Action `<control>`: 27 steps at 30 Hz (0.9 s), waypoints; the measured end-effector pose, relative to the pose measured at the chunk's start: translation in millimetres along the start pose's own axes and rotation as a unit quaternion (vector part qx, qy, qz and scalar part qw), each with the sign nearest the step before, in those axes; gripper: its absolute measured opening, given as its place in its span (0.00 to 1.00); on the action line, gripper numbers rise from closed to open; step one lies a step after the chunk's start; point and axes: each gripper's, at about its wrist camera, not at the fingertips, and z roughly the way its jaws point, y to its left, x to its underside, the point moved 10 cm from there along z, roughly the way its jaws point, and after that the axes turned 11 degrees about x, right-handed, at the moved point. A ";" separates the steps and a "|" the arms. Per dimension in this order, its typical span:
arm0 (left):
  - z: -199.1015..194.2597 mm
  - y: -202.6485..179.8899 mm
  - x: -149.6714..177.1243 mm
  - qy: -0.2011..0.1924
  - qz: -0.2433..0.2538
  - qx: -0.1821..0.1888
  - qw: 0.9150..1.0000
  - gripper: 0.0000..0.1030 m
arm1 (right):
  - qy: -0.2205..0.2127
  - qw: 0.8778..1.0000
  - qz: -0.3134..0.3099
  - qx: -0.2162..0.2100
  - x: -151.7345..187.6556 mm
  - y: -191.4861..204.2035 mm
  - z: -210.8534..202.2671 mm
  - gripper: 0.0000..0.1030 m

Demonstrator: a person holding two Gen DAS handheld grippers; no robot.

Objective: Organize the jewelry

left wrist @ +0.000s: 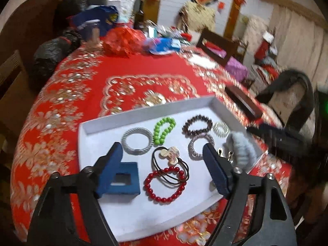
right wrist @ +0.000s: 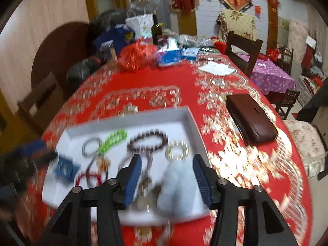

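My left gripper (left wrist: 162,164) and right gripper (right wrist: 167,176) both hung released, holding nothing, over the white tray (left wrist: 98,123) on the bench. Bracelets, including a red bead bracelet (left wrist: 164,184) and hair ties, lay spread inside it, separated; whether sorting was finished, I couldn't judge.

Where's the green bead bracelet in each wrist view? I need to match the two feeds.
Left wrist: green bead bracelet lies in the far middle of the white tray, right of the grey hair tie.
Right wrist: green bead bracelet, blurred, sits far left in the tray, beside the same grey hair tie.
Shared landmark: the dark bead bracelet, just right of it in both.
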 end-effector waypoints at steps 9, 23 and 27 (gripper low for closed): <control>-62.4 12.4 30.2 0.003 -0.012 -0.087 0.996 1.00 | 0.005 1.000 -0.004 0.005 50.0 -6.9 -53.6 0.80; -80.2 -32.0 74.5 0.005 0.011 -0.097 0.995 1.00 | -0.007 0.999 -0.044 0.013 72.2 6.6 -69.7 0.84; -77.9 -41.5 81.2 0.017 0.025 -0.104 0.994 1.00 | -0.006 0.999 -0.040 0.018 70.6 5.5 -66.9 0.84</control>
